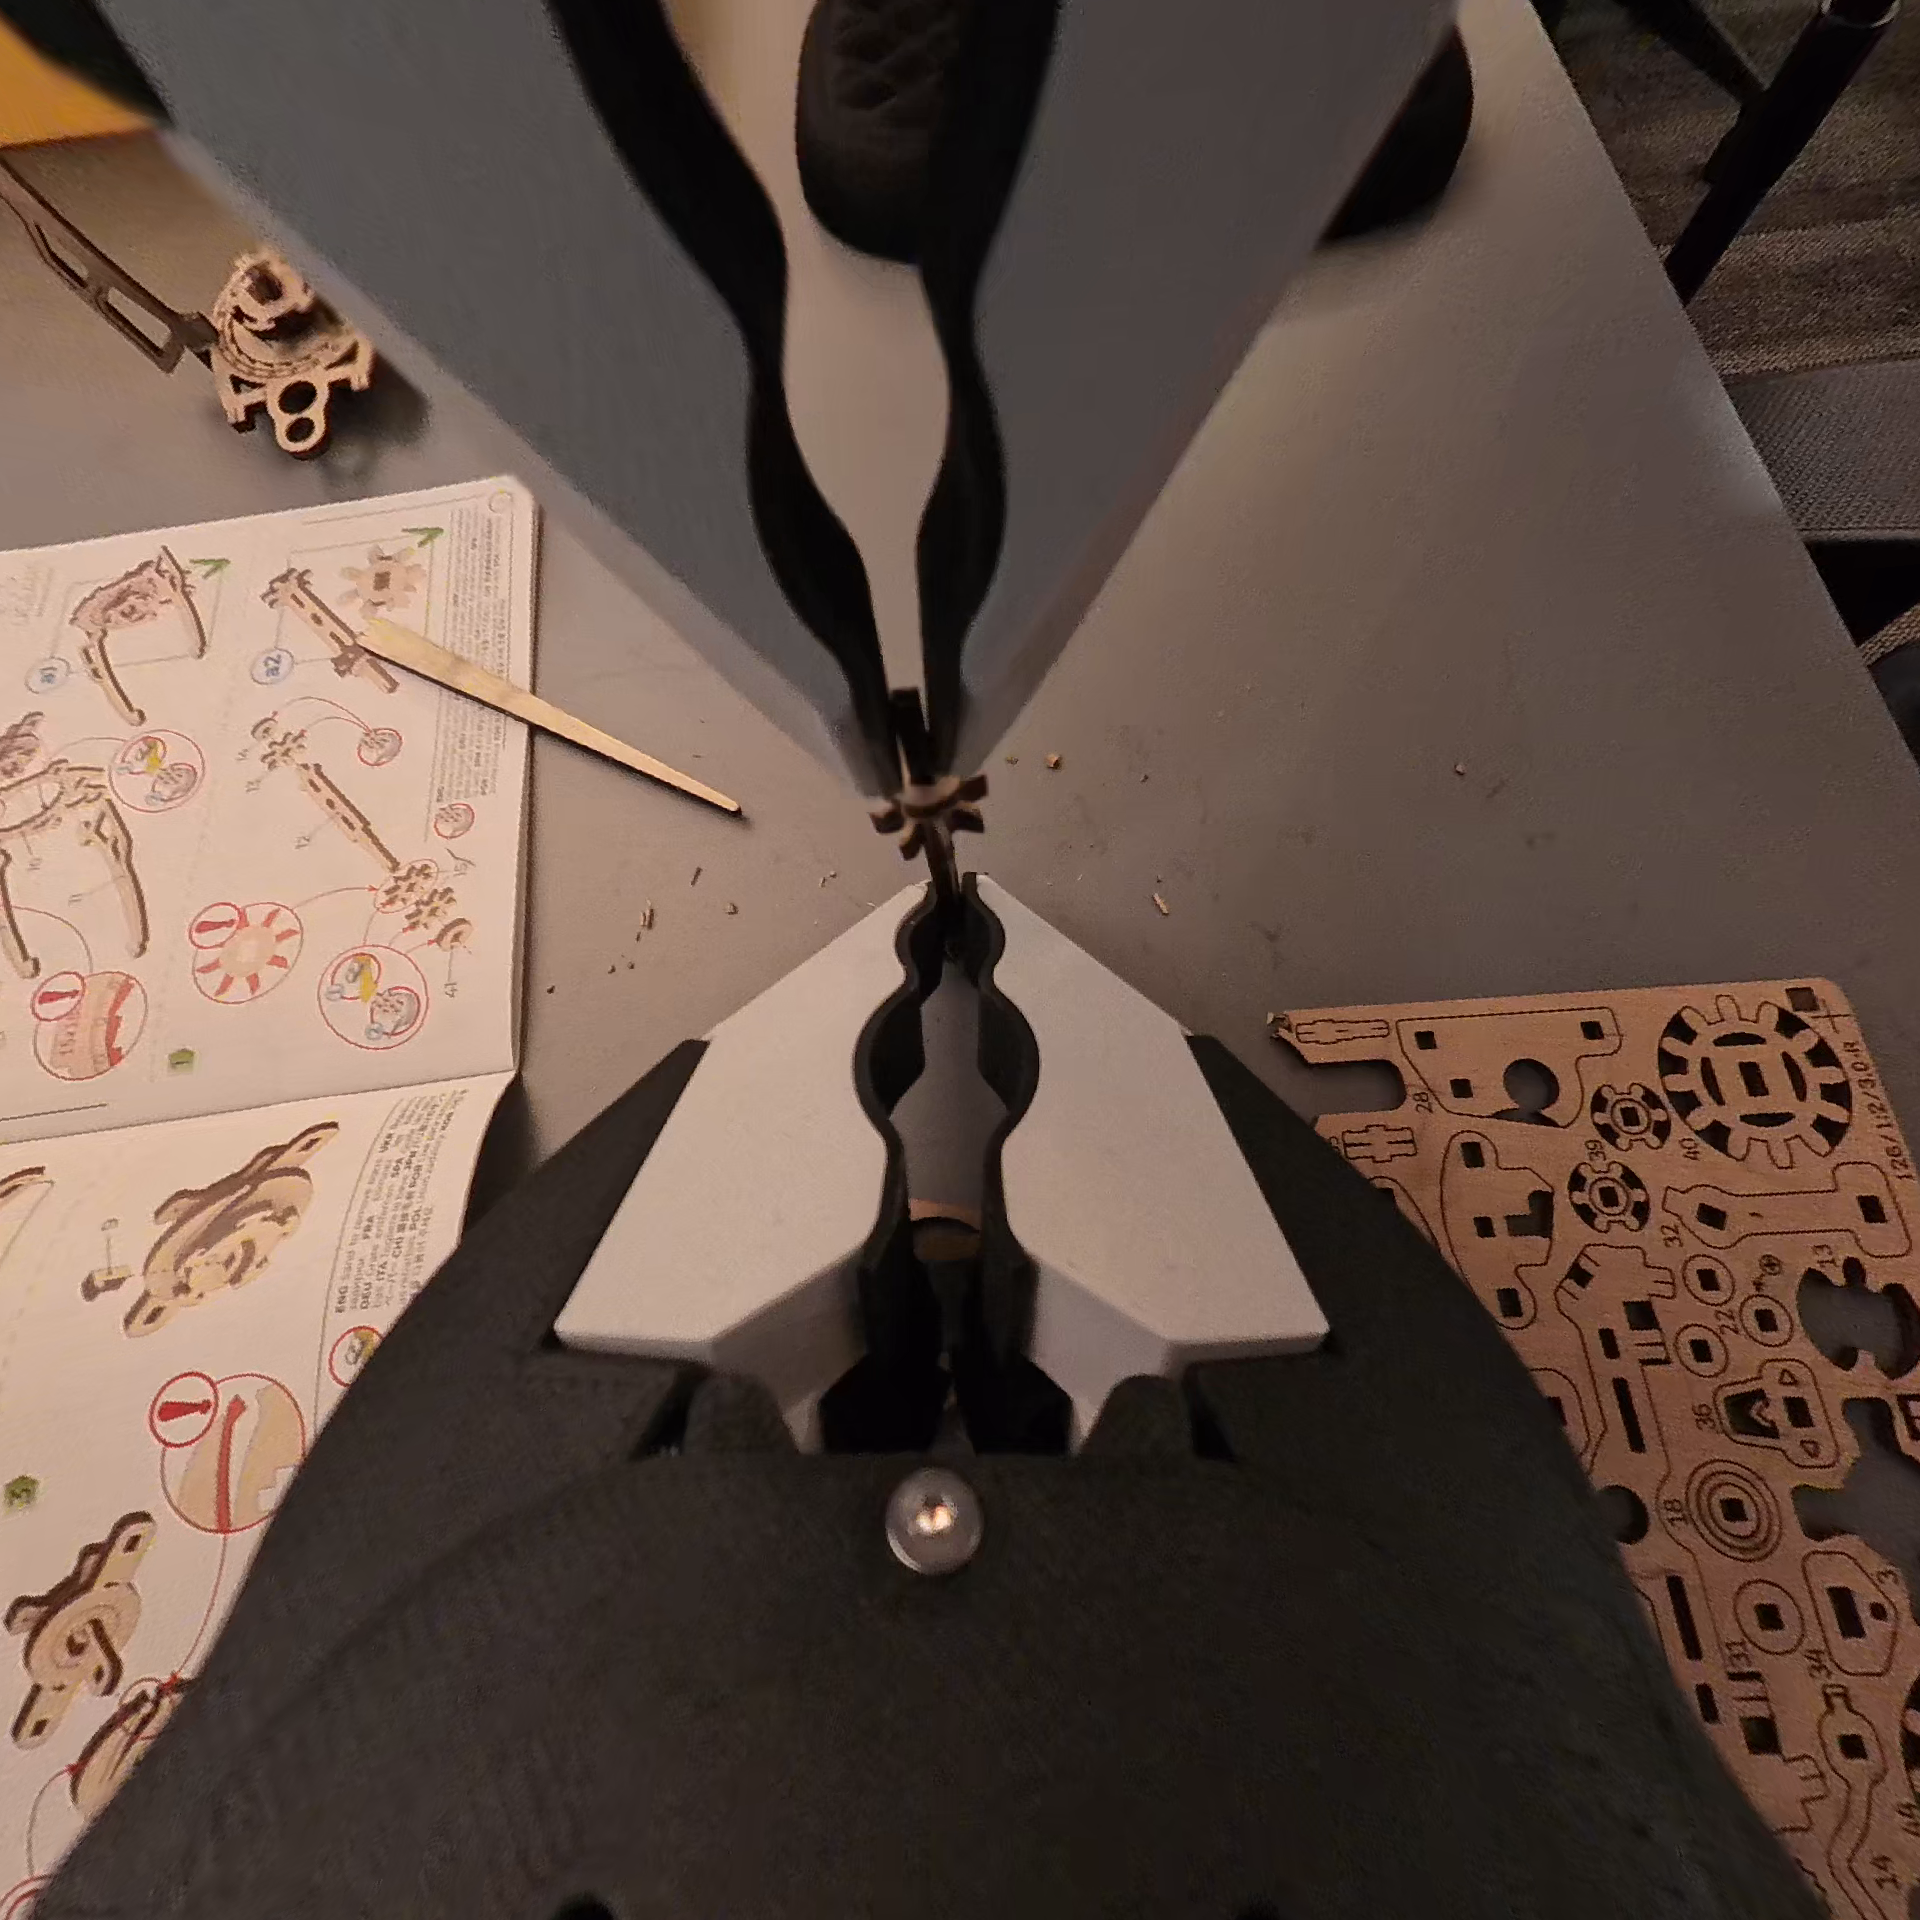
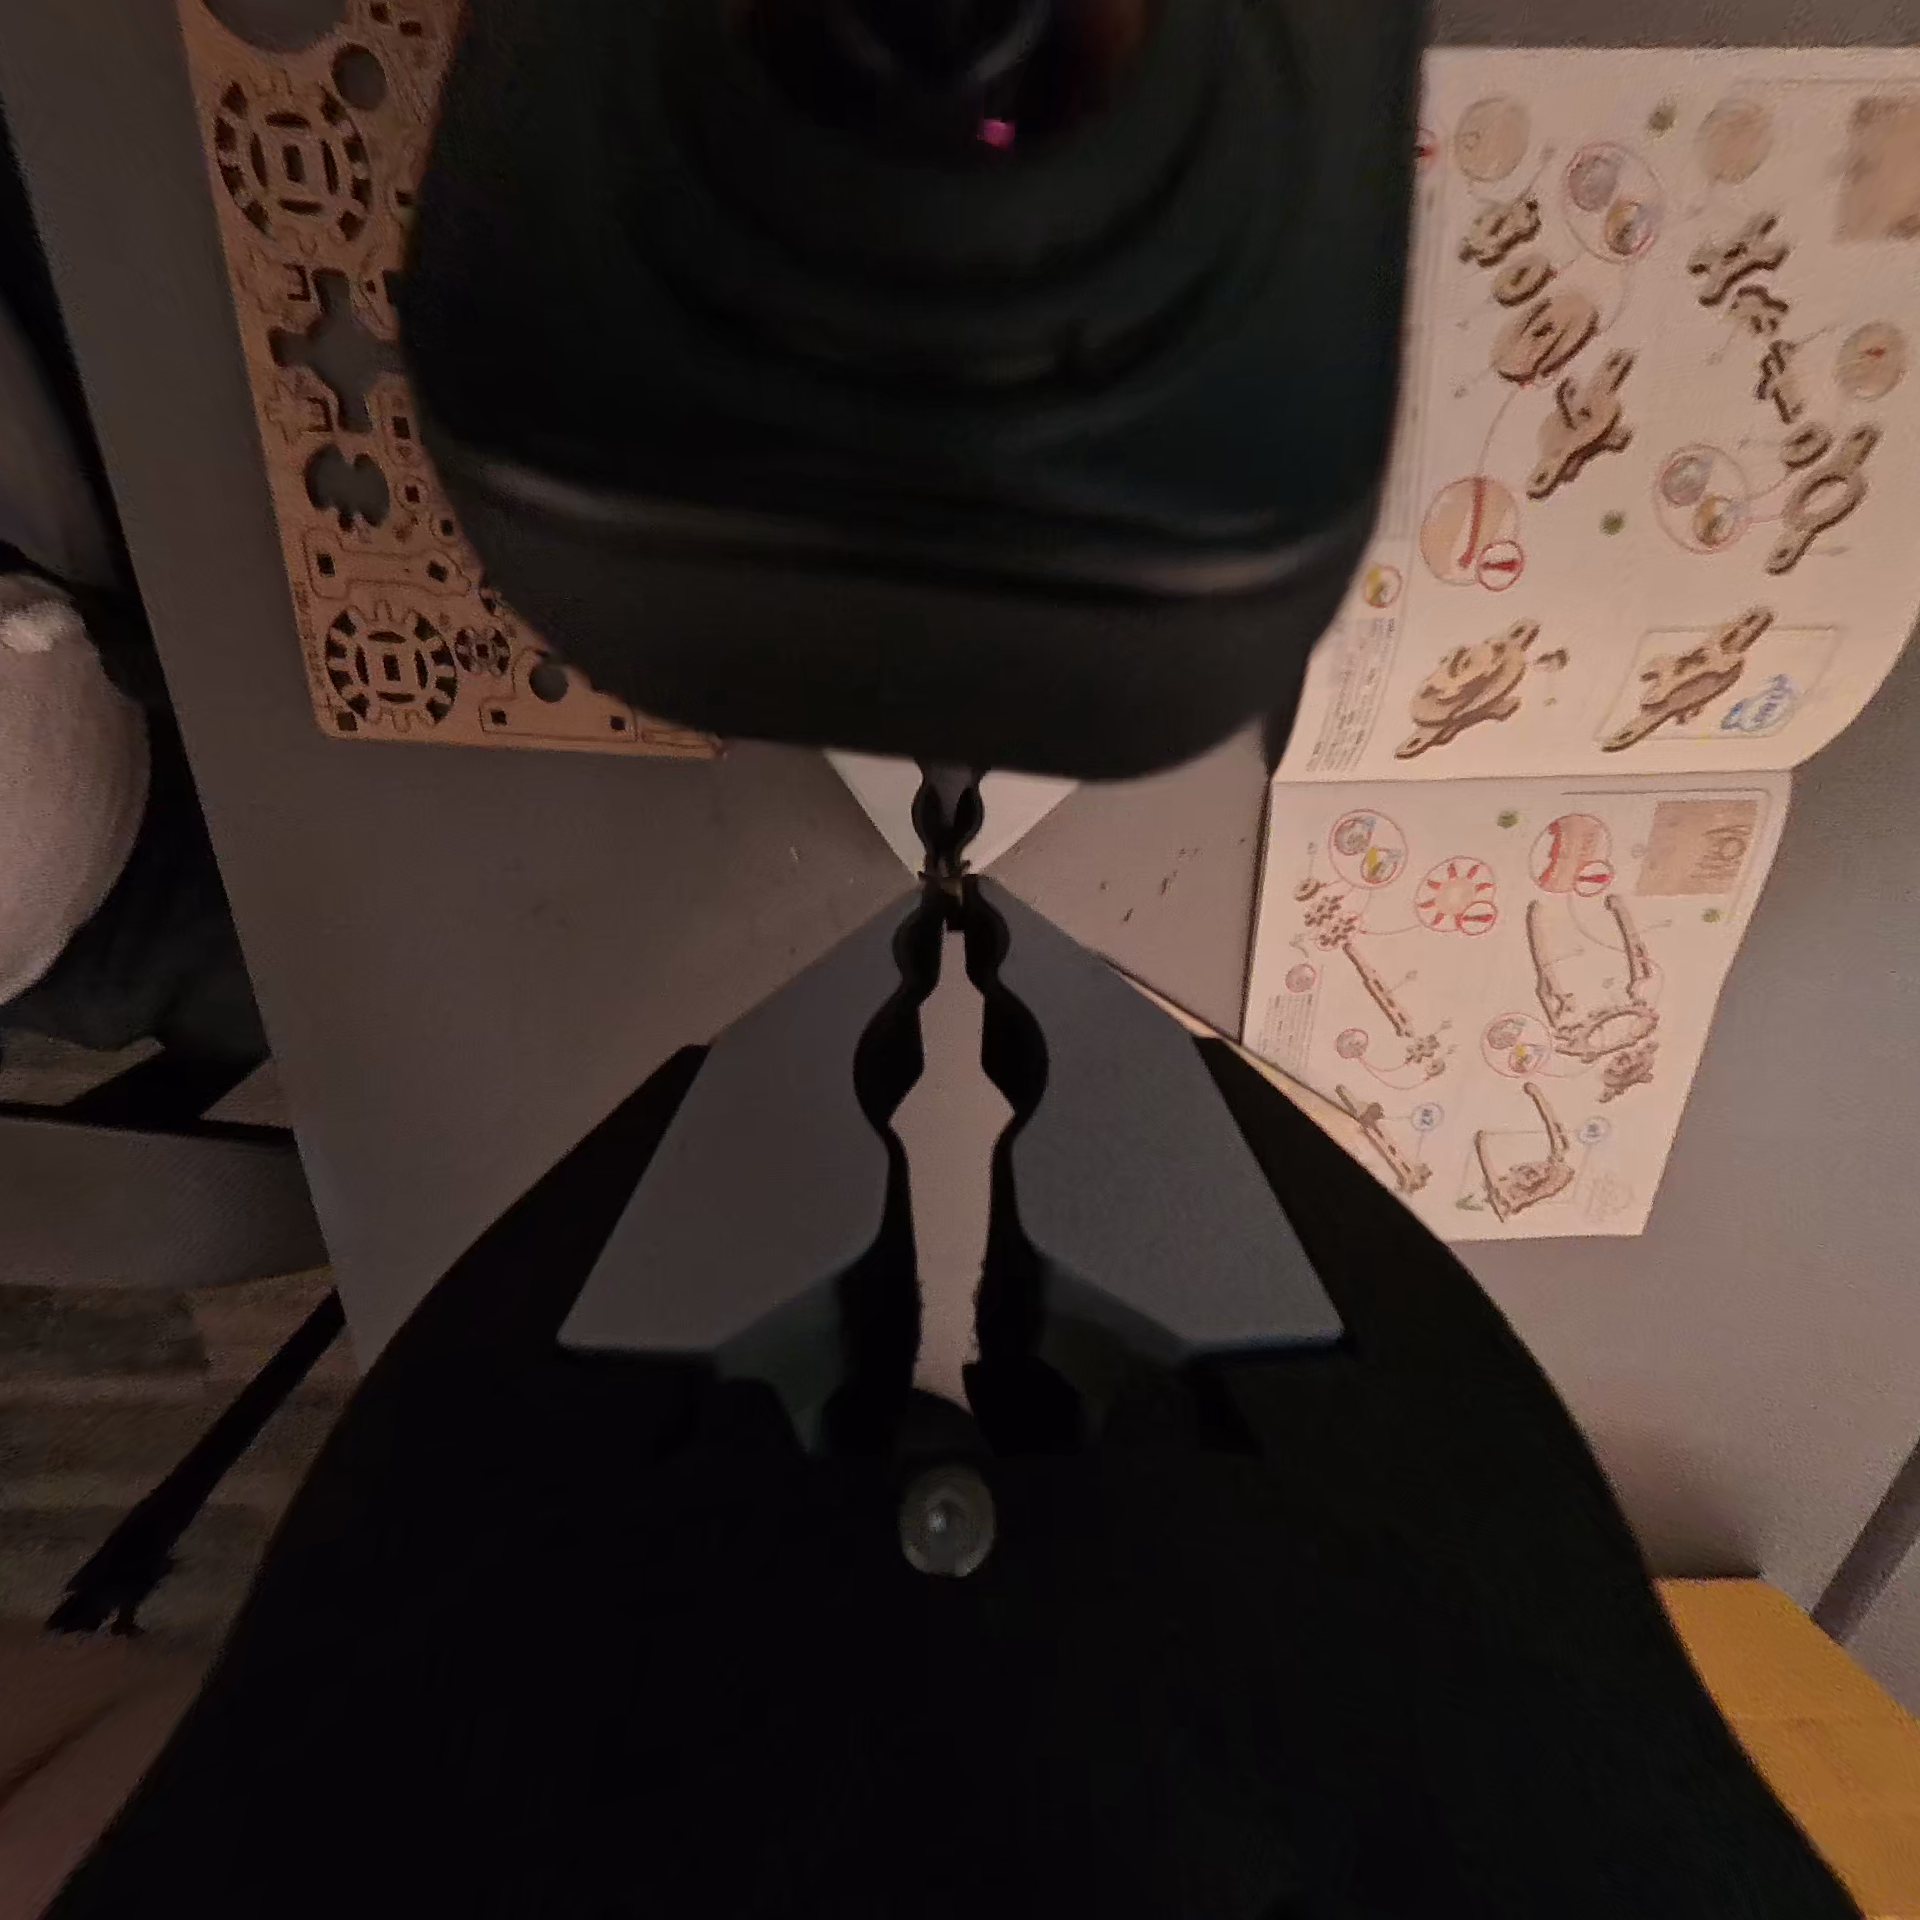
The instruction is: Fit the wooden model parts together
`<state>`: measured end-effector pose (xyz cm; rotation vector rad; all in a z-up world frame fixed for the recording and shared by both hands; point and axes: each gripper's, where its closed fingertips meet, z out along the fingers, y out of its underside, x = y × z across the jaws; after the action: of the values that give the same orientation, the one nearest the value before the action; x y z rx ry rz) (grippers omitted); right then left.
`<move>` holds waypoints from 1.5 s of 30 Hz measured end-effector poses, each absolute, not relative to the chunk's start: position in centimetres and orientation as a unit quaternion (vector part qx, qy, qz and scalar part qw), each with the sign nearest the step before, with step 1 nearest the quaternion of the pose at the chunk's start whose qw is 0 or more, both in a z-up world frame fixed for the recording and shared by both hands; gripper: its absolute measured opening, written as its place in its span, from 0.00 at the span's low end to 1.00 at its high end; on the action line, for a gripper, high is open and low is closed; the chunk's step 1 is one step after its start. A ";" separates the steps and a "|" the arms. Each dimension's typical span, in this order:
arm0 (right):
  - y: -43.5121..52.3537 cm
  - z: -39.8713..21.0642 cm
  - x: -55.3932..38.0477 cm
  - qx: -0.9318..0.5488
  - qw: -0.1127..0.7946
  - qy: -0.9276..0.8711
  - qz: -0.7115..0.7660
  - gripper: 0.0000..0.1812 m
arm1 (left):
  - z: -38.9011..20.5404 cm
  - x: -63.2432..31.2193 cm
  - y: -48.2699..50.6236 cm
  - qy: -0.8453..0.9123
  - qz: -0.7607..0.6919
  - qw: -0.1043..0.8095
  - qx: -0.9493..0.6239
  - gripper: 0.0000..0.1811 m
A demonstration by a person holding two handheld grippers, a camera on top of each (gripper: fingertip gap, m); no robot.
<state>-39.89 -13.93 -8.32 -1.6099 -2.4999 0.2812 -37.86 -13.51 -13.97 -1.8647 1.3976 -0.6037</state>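
1. Wooden gear (image 1: 928,808), small and toothed, is sitting on a thin wooden stick (image 1: 948,873) at the centre of the left wrist view, above the grey desk (image 1: 1403,675).
2. Left gripper (image 1: 948,902) is reaching up from 6 o'clock, its jaws clenching the lower end of the stick.
3. Right gripper (image 1: 909,727) is coming down from 12 o'clock, its jaws closing on the stick's upper end just above the gear; in the right wrist view the right gripper (image 2: 948,914) is meeting the same part tip to tip.
4. Instruction sheet (image 1: 260,790) is lying at 9 o'clock, with a pale wooden sliver (image 1: 551,717) resting across its edge.
5. Laser-cut plywood sheet (image 1: 1662,1299) is lying at 4 o'clock.
6. Partly built wooden model (image 1: 286,364) is standing at 10 o'clock.
7. Wood crumbs (image 1: 644,920) are lying scattered near the centre.
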 end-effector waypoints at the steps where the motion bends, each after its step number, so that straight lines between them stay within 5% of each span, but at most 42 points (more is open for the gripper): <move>1: -13.8 -8.0 -39.9 -0.538 0.083 -0.834 0.093 0.02 | -14.0 -37.9 -13.5 0.541 -0.234 0.359 -0.724 0.00; 45: -13.9 -8.2 -39.2 -0.550 0.086 -0.826 0.086 0.00 | -14.0 -37.8 -13.6 0.542 -0.232 0.359 -0.723 0.00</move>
<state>-39.19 -13.85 -8.16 -1.6393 -2.4635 0.2575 -37.78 -13.58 -14.02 -1.8655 1.3989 -0.5991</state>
